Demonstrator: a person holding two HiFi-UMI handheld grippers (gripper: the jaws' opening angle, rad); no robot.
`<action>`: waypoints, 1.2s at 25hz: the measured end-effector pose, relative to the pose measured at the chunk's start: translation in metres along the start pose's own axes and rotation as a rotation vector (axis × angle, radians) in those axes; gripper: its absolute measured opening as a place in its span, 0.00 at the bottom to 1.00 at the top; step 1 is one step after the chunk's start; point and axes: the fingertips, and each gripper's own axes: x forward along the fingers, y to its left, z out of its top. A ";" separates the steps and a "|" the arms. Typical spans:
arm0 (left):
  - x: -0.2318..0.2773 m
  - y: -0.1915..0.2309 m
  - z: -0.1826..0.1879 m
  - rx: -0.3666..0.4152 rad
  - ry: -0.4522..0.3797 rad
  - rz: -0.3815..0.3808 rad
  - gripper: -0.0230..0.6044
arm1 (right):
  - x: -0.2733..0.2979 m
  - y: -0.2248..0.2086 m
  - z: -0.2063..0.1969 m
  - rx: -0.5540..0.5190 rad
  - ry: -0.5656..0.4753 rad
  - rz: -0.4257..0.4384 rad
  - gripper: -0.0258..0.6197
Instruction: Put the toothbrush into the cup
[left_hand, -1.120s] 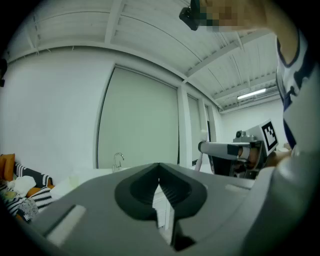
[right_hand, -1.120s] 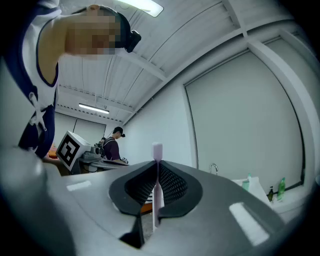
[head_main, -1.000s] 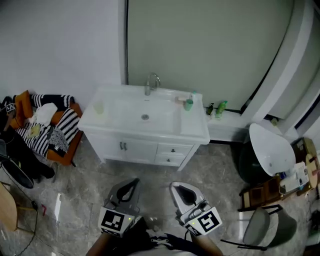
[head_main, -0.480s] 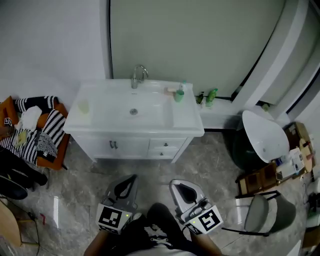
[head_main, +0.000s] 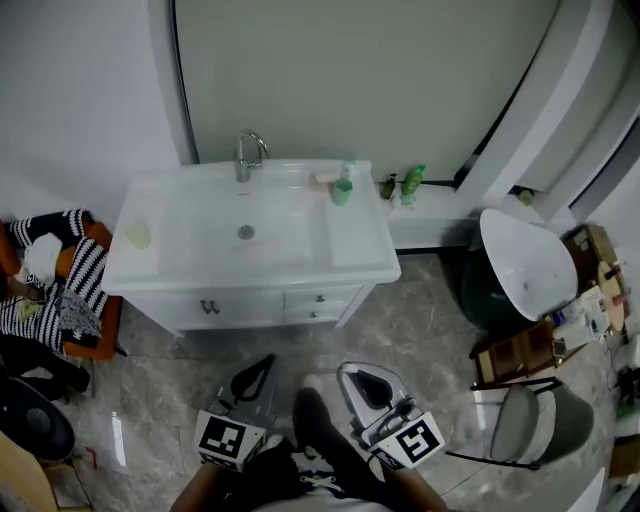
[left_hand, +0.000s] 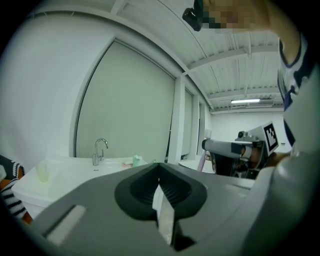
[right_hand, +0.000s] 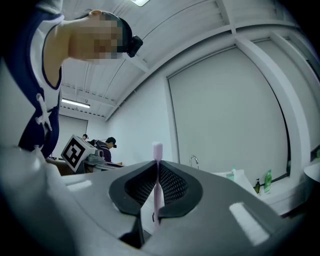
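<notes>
The slim pale-pink plastic toothbrush (right_hand: 157, 186) stood upright, pinched in the right gripper's (right_hand: 157, 167) jaws at the head view's bottom centre. It was well apart from the small translucent yellowish cup (head_main: 138, 235) on the left end of the white vanity table (head_main: 365, 262). Pickup looked done; carrying and dropping it in were left. The left gripper's (left_hand: 159, 169) jaws were pressed together, empty.

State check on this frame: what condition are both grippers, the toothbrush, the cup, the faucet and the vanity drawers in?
toothbrush: upright between jaws, bristle head up.
right gripper: shut on the toothbrush.
left gripper: shut, nothing between the jaws.
pale cup: upright on the vanity top's left end, no toothbrush in it.
faucet: no water seen running.
vanity drawers: closed.
</notes>
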 end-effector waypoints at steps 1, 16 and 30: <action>0.012 0.003 0.004 -0.001 0.000 -0.001 0.04 | 0.007 -0.012 0.000 0.000 0.006 0.003 0.06; 0.180 0.031 0.036 -0.018 0.028 -0.041 0.04 | 0.076 -0.174 0.024 -0.005 0.008 0.016 0.06; 0.258 0.128 0.043 -0.004 0.073 -0.066 0.04 | 0.183 -0.227 0.025 0.023 0.002 0.015 0.06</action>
